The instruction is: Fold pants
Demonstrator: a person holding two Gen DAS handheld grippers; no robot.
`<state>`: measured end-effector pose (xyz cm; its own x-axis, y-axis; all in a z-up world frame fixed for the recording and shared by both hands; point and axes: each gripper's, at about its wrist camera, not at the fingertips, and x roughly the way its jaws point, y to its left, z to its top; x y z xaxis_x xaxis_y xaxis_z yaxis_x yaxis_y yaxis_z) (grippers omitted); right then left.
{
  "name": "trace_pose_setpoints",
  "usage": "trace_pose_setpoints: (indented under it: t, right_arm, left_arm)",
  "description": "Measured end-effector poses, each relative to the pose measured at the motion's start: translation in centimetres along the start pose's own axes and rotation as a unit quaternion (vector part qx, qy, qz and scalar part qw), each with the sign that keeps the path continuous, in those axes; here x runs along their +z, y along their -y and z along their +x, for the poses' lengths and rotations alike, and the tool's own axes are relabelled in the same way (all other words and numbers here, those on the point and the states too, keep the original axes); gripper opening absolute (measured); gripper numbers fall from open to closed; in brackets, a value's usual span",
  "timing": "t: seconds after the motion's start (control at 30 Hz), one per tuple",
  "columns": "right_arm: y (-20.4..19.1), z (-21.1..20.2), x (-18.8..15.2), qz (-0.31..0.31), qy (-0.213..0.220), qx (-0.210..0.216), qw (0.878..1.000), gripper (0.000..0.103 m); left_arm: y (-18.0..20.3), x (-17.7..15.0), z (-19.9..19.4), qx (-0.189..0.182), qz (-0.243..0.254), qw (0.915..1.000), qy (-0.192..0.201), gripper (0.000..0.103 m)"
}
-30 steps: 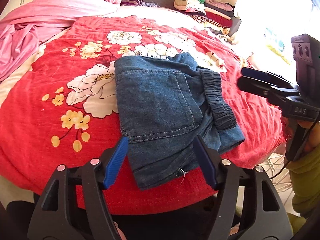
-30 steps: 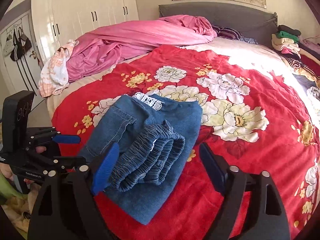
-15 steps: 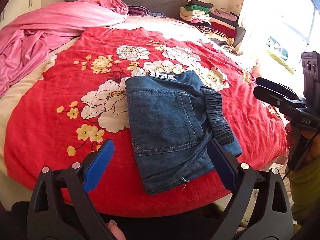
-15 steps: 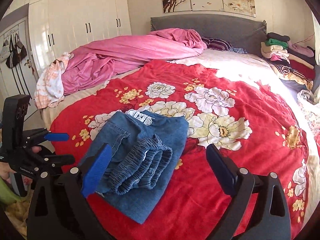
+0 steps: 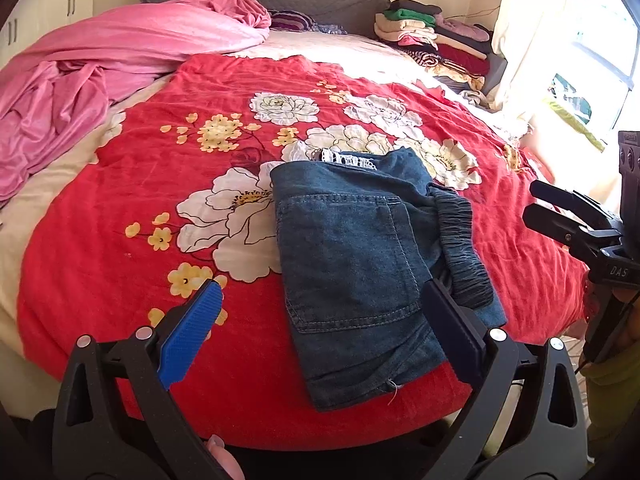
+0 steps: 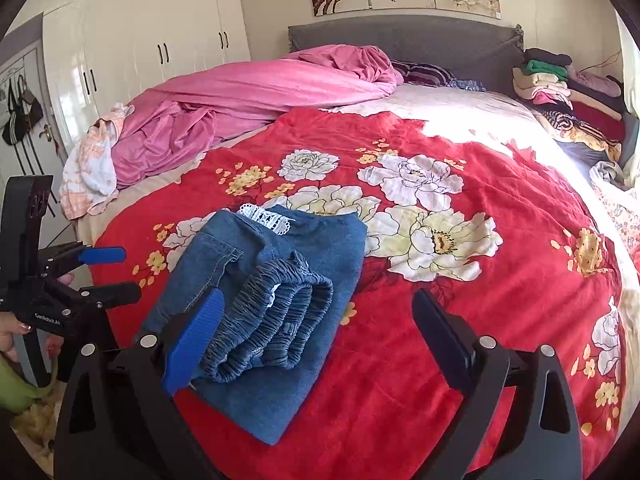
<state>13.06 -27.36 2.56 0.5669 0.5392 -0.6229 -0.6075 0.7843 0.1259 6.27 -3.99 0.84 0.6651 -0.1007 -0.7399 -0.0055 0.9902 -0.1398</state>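
Observation:
The folded denim pants [image 5: 352, 260] lie near the front edge of the bed on a red floral blanket [image 5: 160, 160]. Their elastic waistband [image 5: 464, 248] is bunched along the right side, and white lace trim [image 5: 348, 158] shows at the far edge. My left gripper [image 5: 320, 296] is open, hovering just short of the pants' near end with nothing pressed between its pads. My right gripper [image 6: 318, 300] is also open, its left finger over the waistband [image 6: 272, 320] of the pants [image 6: 312, 240]. Each gripper appears in the other's view: right gripper [image 5: 532, 202], left gripper [image 6: 120, 272].
A crumpled pink duvet [image 5: 120, 52] covers the bed's far left. A stack of folded clothes [image 6: 560, 84] sits at the far right by the grey headboard [image 6: 400, 40]. White wardrobes [image 6: 140, 40] stand to the left and a bright curtained window [image 5: 560, 40] to the right.
Both grippers' jaws have spread wider and both have drawn back from the pants, which now look smaller and farther off. The pants themselves have stayed in place.

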Motion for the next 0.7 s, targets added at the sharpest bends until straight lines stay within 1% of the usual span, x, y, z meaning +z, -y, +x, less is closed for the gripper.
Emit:
trace_pose_setpoints:
  t: [0.23, 0.43, 0.5, 0.6, 0.63, 0.67, 0.7]
  right_arm:
    - [0.2, 1.5, -0.7, 0.016, -0.022, 0.011, 1.000, 0.095]
    - [0.1, 4.1, -1.5, 0.050, -0.054, 0.046, 0.996, 0.095]
    - [0.2, 5.1, -1.7, 0.068, -0.067, 0.057, 0.994, 0.095]
    - [0.6, 6.6, -2.0, 0.090, -0.089, 0.057, 0.990, 0.095]
    - [0.8, 7.0, -2.1, 0.101, -0.095, 0.064, 0.988, 0.095]
    - [1.1, 7.4, -2.2, 0.114, -0.099, 0.073, 0.986, 0.098]
    - [1.5, 7.8, -2.3, 0.127, -0.102, 0.079, 0.983, 0.098]
  left_arm:
    - [-0.6, 0.3, 1.5, 0.015, -0.003, 0.9999, -0.006, 0.093]
    - [-1.4, 0.5, 3.6, 0.019, -0.010, 0.9996, -0.020, 0.093]
    - [-1.7, 0.5, 4.6, 0.014, -0.012, 0.9995, -0.028, 0.093]
    - [-2.0, 0.5, 5.8, 0.001, -0.018, 0.9991, -0.038, 0.093]
    - [-2.2, 0.5, 6.2, -0.009, -0.024, 0.9988, -0.042, 0.093]
    - [-2.4, 0.5, 6.6, -0.020, -0.032, 0.9984, -0.043, 0.093]
    - [-2.6, 0.6, 6.9, -0.028, -0.038, 0.9979, -0.044, 0.093]
